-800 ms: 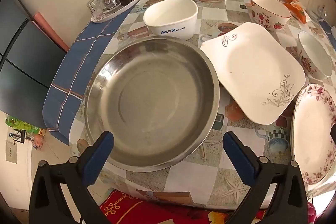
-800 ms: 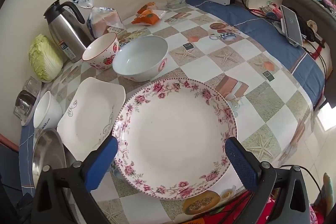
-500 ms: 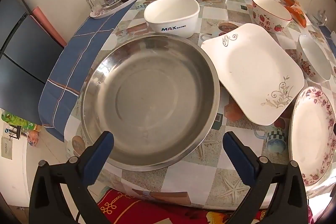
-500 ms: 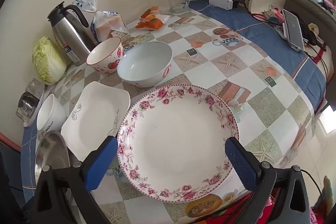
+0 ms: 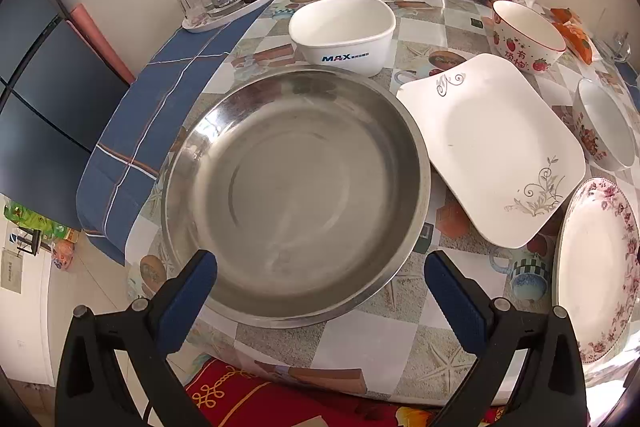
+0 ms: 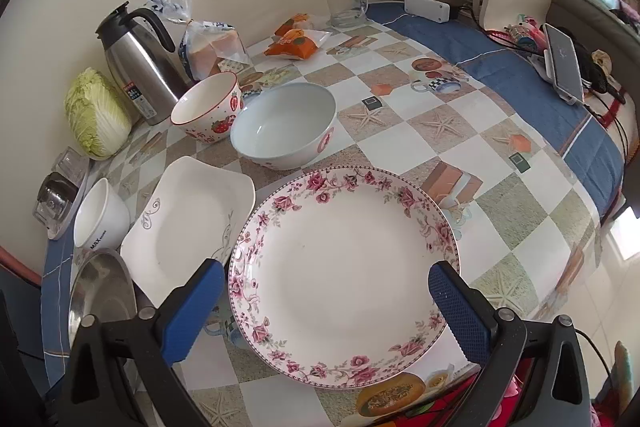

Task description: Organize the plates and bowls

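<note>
Plates and bowls lie spread singly across the checked table [image 6: 404, 107]; none is stacked yet.

Left wrist view: the steel basin [image 5: 296, 195] fills the centre. The left gripper [image 5: 320, 291] hangs over its near rim, pitched steeply down, fingers spread wide and pinching nothing. The near rim runs crosswise between the pads, at 12 o'clock from the fingertips. The white MAX bowl [image 5: 344, 31] sits at 12 o'clock beyond the basin, just beside its far rim. The square plate [image 5: 492, 147] lies at 2 o'clock, its corner at or under the basin's edge; I cannot tell which.

Right wrist view: the floral plate [image 6: 344, 275] lies between the pads of the right gripper [image 6: 324, 307], whose fingers are likewise fully spread and empty. The plate is wider than the gap. The pale blue bowl [image 6: 284, 123] stands at 12 o'clock past it, the strawberry bowl [image 6: 208, 111] at 11 o'clock, close beside the blue one.

Judgement: each hand is nearest its own dish. Both dishes are round, with no long axis; either grip must take the near rim edge-on.
</note>
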